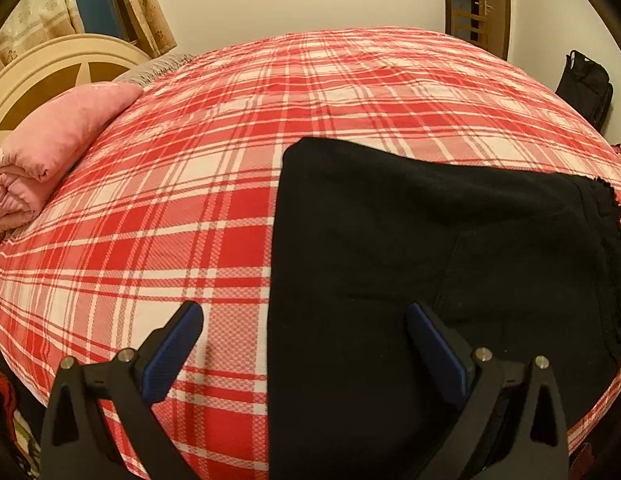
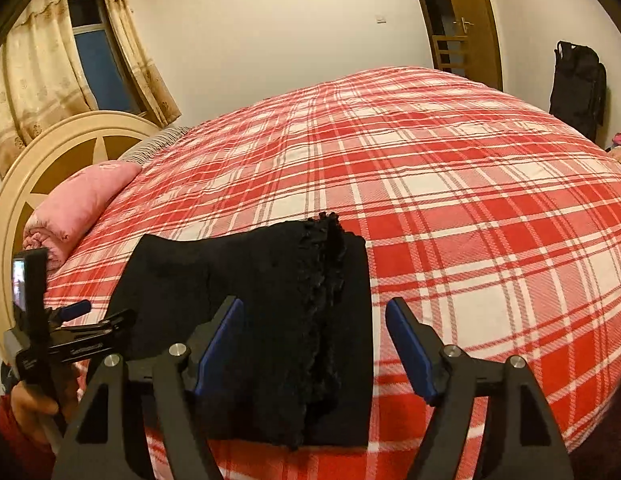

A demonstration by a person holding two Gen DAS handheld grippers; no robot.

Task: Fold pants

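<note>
The right claw (image 2: 314, 344) is spread wide and grips nothing; the left claw (image 1: 304, 344) is likewise parted and empty. The black pants (image 2: 262, 312) are laid folded on the plaid bed (image 2: 490, 240), lace hem at twelve o'clock. Before release is judged complete, edges should be checked for alignment and smoothed flat.

Both views are taken from the near edge of the bed (image 1: 190, 208), angled downward across it toward the far wall. The black pants (image 1: 410, 260) are seen close up in each. The pink pillow (image 2: 82, 204), headboard (image 2: 50, 152) and door (image 2: 458, 20) are shared.
</note>
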